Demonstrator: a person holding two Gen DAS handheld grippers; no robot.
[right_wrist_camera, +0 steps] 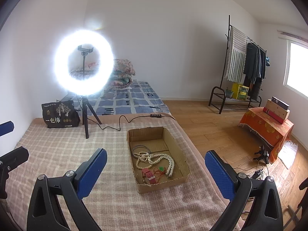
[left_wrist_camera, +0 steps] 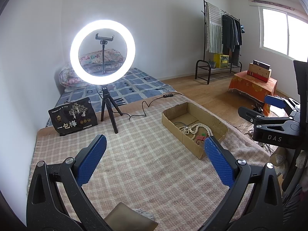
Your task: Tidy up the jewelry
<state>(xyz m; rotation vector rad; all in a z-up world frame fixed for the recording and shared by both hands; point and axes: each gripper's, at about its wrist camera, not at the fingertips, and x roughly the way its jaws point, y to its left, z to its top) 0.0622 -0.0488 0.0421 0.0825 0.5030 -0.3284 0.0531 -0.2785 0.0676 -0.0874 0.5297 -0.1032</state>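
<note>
A shallow cardboard box (right_wrist_camera: 179,150) sits on the checked blanket; it also shows in the left wrist view (left_wrist_camera: 173,113). Inside lie white pearl necklaces (right_wrist_camera: 154,158) (left_wrist_camera: 189,129), a metal bangle (right_wrist_camera: 141,147), a pink strap (right_wrist_camera: 149,176) and a red cord with a green bead (right_wrist_camera: 161,168). My right gripper (right_wrist_camera: 156,163) is open and empty, hovering above the box's near end. My left gripper (left_wrist_camera: 155,144) is open and empty, above the blanket left of the box. The right gripper also shows at the right edge of the left wrist view (left_wrist_camera: 269,111).
A lit ring light on a tripod (right_wrist_camera: 83,63) stands at the blanket's far side, its cable (right_wrist_camera: 123,123) trailing behind the box. A black snack bag (right_wrist_camera: 59,115) leans by the wall. The checked blanket (right_wrist_camera: 57,154) spreads left of the box. Wooden floor lies to the right.
</note>
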